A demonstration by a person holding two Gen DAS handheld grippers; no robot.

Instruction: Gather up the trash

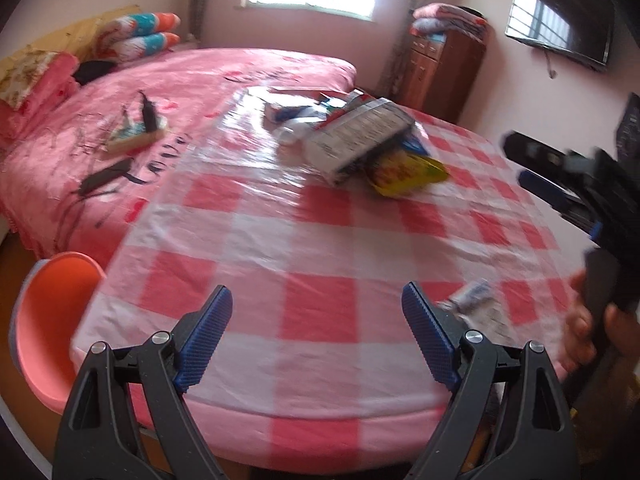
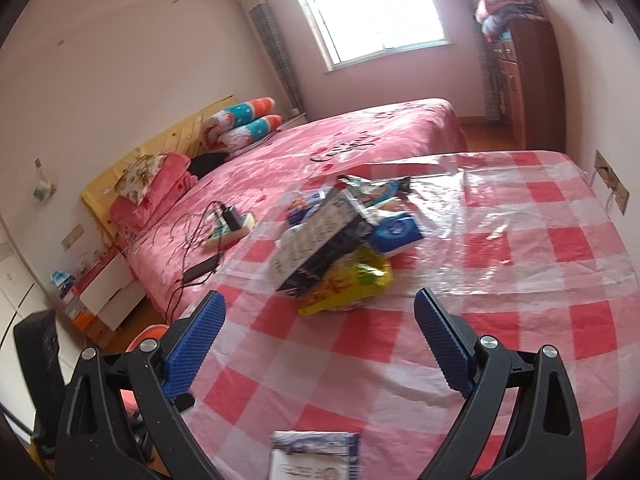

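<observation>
Left tongs [image 1: 317, 300] and right tongs [image 2: 319, 306]: both spread wide, gripping nothing, above the checkered counter [image 2: 520, 320]. Trash pile [image 2: 340, 236] lies mid-counter; a small packet [image 2: 314, 456] lies at the near edge.

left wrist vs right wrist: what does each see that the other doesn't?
Left wrist only: the wall TV, the right gripper seen from the side, and the orange chair in full.

Right wrist only: the nightstand by the bed and the white-blue packet from above.

Both: the checked tablecloth, the trash pile with its yellow bag, the pink bed, the window, open jaws.
</observation>
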